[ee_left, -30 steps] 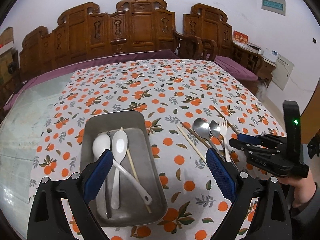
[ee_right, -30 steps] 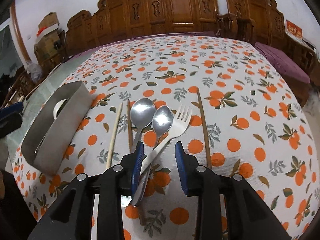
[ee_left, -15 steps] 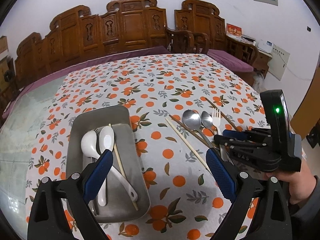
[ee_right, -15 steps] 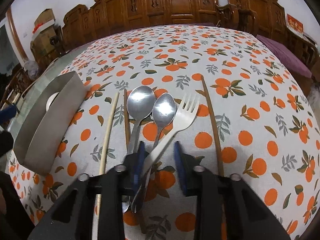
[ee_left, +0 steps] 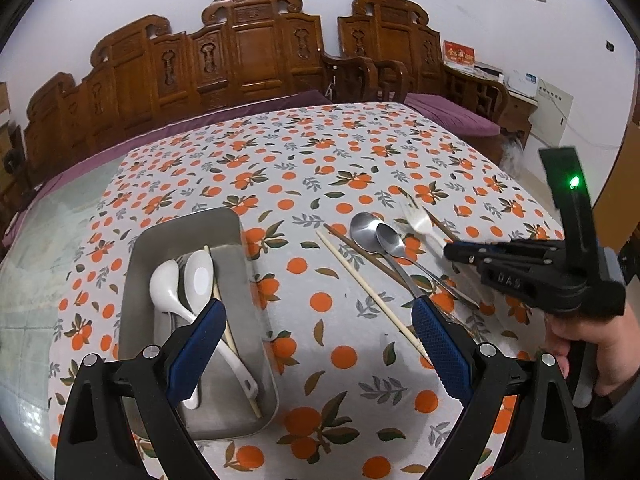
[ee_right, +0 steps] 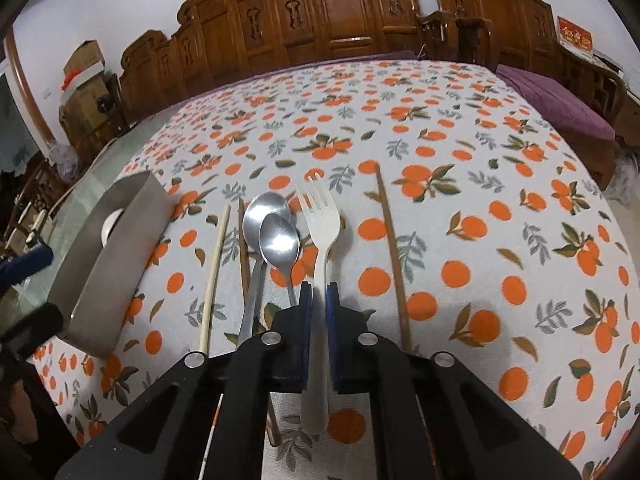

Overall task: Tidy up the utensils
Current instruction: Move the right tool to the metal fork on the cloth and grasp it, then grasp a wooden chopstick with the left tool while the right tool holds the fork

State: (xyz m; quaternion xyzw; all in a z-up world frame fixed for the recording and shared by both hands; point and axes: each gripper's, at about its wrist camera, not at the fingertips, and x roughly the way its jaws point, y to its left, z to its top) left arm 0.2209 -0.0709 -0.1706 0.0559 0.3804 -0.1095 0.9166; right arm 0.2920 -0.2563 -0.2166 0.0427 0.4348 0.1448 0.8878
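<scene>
- Right gripper (ee_right: 318, 300): fingers just drawn in and now pinching the handle of the white fork (ee_right: 320, 216), tines pointing toward the far edge of the counter (ee_right: 520, 280).
- Left gripper (ee_left: 318, 346): fingers spread wide, holding nothing, hovering over the near end of the metal tray (ee_left: 248, 280).
- Likely trouble: grip set low on a thin, smooth handle, so risk of the fork pivoting or slipping out on the lift.
- Also possible: dragging the small steel spoon (ee_right: 280, 240) lying just beside the fork, or nudging the larger spoon (ee_right: 266, 210) it overlaps.
- Further risk: clipping the tray wall when carrying across, or landing on the two white ceramic spoons (ee_left: 188, 284) and the chopstick already inside.
- Loose chopsticks, pale (ee_right: 214, 268) and dark (ee_right: 390, 240), flanking the cutlery; easy to roll if brushed.
- Surface: cloth printed with oranges and leaves, soft enough to snag or ruck.
- Room: carved wooden bench backs (ee_left: 248, 48) along the far edge, purple cushions, white walls.
</scene>
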